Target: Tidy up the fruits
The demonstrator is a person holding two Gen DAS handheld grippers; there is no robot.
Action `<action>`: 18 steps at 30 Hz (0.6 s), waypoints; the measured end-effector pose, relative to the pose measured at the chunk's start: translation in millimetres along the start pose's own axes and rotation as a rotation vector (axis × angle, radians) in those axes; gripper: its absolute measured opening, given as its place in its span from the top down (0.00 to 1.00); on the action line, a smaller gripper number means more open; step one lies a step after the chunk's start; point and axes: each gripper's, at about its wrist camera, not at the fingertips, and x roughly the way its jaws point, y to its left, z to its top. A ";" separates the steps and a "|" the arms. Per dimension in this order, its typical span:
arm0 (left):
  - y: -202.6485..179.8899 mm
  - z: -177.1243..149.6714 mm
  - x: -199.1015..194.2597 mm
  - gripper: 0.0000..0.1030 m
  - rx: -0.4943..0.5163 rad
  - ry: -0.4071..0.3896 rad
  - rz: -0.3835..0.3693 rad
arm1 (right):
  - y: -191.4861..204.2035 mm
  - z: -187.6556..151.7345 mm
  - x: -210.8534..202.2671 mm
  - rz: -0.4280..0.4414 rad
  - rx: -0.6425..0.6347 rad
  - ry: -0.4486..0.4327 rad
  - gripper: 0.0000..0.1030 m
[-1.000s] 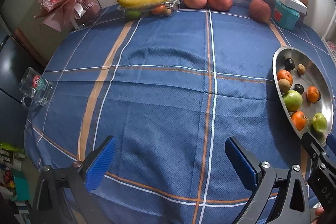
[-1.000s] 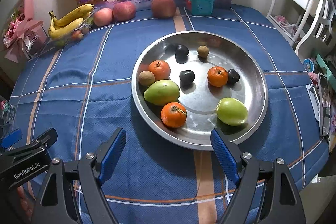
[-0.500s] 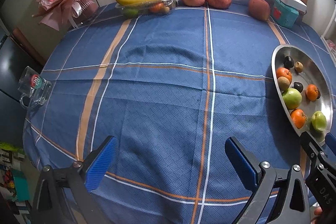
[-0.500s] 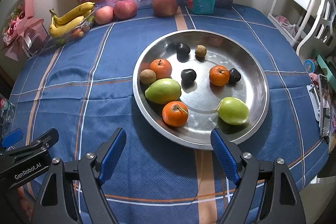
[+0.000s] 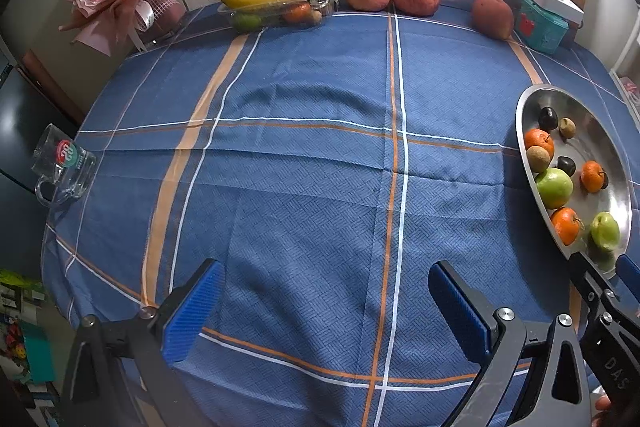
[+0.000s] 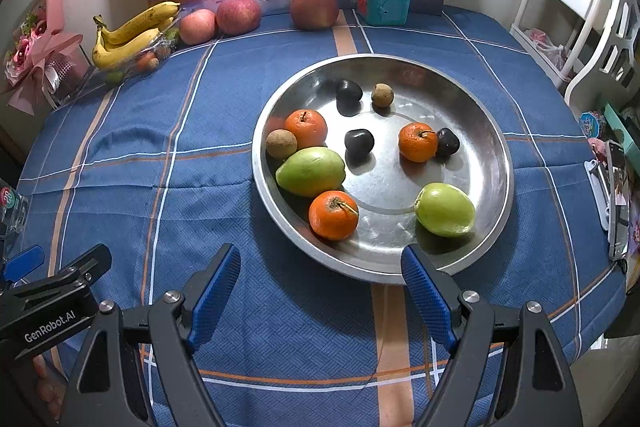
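Both tongs, left [image 5: 324, 311] and right [image 6: 320, 291], hang side by side, tilted downward, jaws spread wide, empty.

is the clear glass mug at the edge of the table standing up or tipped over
Tipped over. In the left wrist view the glass mug lies on its side on the tablecloth, handle toward the camera.

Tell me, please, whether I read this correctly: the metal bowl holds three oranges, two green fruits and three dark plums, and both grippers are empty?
Nearly: the right wrist view shows the metal bowl also holding two small brown fruits, beside the rest.
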 end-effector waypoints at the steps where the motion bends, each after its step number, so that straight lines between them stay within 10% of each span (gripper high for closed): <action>1: 0.1 0.2 -0.2 0.00 0.000 0.000 -0.001 | 0.2 -0.2 0.0 0.000 -0.001 0.001 0.19; 18: 4.9 1.1 -8.0 0.00 -0.020 -0.034 -0.025 | -0.4 0.2 1.4 0.003 -0.015 0.008 0.19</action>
